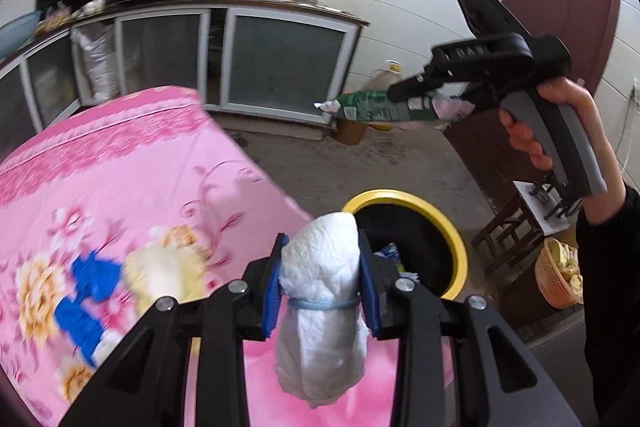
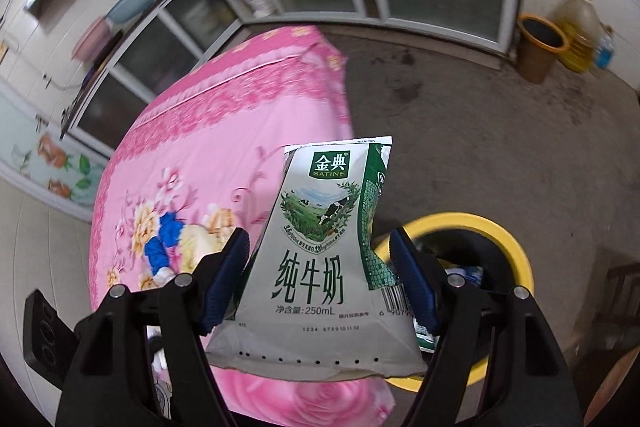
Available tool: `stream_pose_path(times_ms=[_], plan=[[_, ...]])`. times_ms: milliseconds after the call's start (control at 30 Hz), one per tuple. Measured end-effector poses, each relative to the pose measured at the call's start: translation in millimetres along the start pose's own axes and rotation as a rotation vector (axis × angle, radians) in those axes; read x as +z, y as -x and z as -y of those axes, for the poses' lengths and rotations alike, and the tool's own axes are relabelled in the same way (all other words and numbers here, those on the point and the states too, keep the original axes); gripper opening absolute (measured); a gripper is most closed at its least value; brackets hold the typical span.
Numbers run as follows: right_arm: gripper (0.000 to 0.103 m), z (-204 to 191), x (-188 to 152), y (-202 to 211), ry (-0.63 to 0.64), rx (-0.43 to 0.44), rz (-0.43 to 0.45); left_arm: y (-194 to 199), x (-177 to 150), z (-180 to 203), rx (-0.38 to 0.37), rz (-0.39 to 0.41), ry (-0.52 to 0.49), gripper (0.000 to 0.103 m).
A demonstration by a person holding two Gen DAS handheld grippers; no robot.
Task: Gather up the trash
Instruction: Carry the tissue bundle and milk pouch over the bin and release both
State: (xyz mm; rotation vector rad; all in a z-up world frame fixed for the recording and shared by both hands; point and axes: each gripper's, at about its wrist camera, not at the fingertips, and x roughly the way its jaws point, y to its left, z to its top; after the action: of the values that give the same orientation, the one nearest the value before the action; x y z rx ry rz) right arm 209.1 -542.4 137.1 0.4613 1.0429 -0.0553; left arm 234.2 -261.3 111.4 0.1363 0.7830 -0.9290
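My left gripper (image 1: 320,283) is shut on a white wad of paper towel (image 1: 320,299) tied with a blue band, held over the table edge beside the yellow-rimmed black bin (image 1: 452,223). My right gripper (image 2: 320,279) is shut on a flattened green and white milk carton (image 2: 324,259), raised above the floor beyond the bin (image 2: 508,239); it also shows in the left wrist view (image 1: 424,103) with the carton (image 1: 372,109). Blue scraps (image 1: 86,299) and a pale yellow wad (image 1: 160,275) lie on the pink floral tablecloth (image 1: 120,167).
Kitchen cabinets (image 1: 240,59) line the far wall. A brown bucket (image 2: 540,47) and an oil jug (image 2: 580,27) stand on the floor near them. A wooden stool (image 1: 508,227) and an orange basket (image 1: 560,279) stand right of the bin.
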Motion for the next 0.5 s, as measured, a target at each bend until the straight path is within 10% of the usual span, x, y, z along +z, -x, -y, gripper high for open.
stream_pose_path(times_ms=[500], plan=[[0.069, 127, -74, 27, -0.169, -0.044, 0.056, -103, 32, 91, -0.114, -0.072, -0.075, 0.030]])
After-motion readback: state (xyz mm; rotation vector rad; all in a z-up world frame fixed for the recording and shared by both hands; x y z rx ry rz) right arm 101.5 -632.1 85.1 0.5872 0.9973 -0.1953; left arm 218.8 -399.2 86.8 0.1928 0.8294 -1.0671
